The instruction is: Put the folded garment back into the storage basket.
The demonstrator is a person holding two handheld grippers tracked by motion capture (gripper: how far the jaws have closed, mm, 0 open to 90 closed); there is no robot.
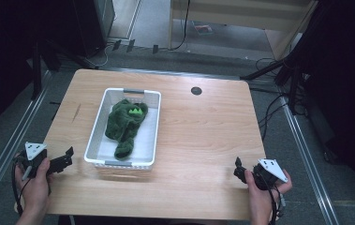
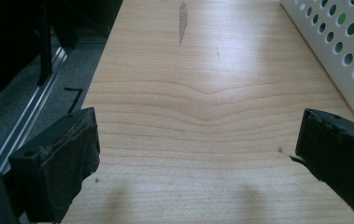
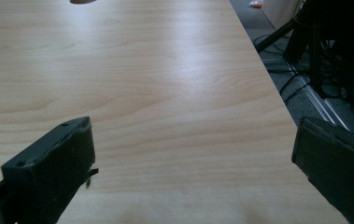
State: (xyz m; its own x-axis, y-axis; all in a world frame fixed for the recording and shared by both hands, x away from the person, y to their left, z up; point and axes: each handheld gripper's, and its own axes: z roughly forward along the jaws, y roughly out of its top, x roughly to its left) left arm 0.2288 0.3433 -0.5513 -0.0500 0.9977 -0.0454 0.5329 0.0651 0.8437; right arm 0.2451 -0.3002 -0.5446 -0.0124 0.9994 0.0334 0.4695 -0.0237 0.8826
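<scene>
A dark green plush toy [image 1: 126, 124] with a light green patch lies inside a white perforated basket [image 1: 96, 145] on the left half of the wooden table [image 1: 203, 136]. My left gripper [image 1: 64, 159] rests at the table's front left corner, left of the basket, jaws wide open over bare wood. In the left gripper view the basket's wall [image 2: 347, 42] shows at the upper right, beyond the left gripper [image 2: 198, 154]. My right gripper [image 1: 239, 169] sits near the front right edge, open with nothing between its jaws. The right gripper [image 3: 193, 163] faces bare tabletop.
A round black cable grommet [image 1: 196, 90] sits in the table's far middle. Metal rails [image 1: 6, 140] run along the floor on both sides. Cables and dark stands [image 1: 278, 70] lie beyond the right edge. The table's right edge [image 3: 277, 102] drops off close to my right gripper.
</scene>
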